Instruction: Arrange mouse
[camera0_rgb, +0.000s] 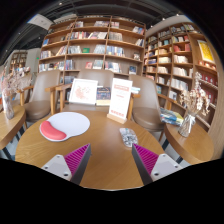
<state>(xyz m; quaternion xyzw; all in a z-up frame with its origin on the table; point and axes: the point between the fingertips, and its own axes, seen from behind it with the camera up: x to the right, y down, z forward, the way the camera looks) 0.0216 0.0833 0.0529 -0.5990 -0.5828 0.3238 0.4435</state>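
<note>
Gripper view shows the gripper (110, 160) with its two fingers spread wide apart and nothing between them, the magenta pads (75, 158) facing inward over a round wooden table (105, 150). Ahead of the left finger lies a red mouse (52, 131) on the near edge of a white oval mouse pad (68, 123). Ahead of the right finger sits a small crumpled clear wrapper (128, 137). Beyond them stand an upright sign card (120, 99) and an open book (83, 92), then chairs (42, 95) and bookshelves (95, 45).
</note>
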